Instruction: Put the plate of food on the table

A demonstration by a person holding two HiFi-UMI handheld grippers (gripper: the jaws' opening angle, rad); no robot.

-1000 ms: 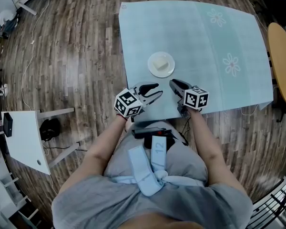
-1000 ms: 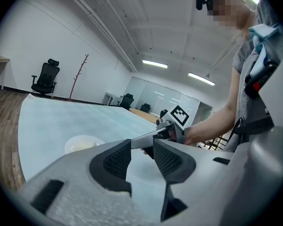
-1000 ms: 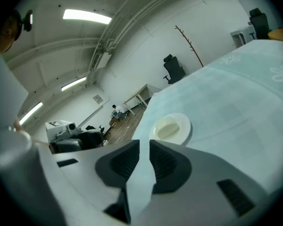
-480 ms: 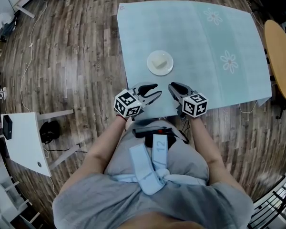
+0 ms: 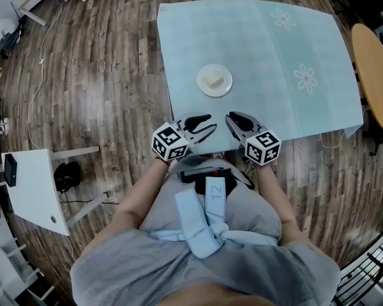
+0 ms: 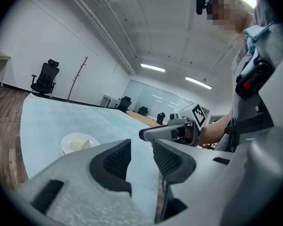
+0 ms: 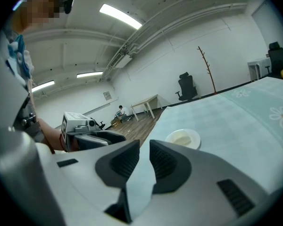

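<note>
My left gripper (image 6: 141, 146) had its ribbed black pads (image 6: 117, 160) standing apart with only air between them, and my right gripper (image 7: 145, 147) was the same: jaws parted by a narrow gap, grasping nothing. Both hung side by side at the near edge of the pale blue cloth-covered table (image 5: 274, 50), just in front of my waist, tips pointing toward each other and slightly forward. The small round white plate (image 5: 215, 80) sat flat on the cloth beyond them, apart from both grippers and near the table's left side, with a pale yellowish block of food (image 5: 212, 80) lying loose in its middle. As it lay, I judged the job done, the plate already set down and let go. Had I needed to take it again, I would have expected it to be stiff, light and smooth, probably slippery under the pads and apt to chip if dropped. I would have pinched the raised rim on the near side and kept it level, since the food looked free to slide.
</note>
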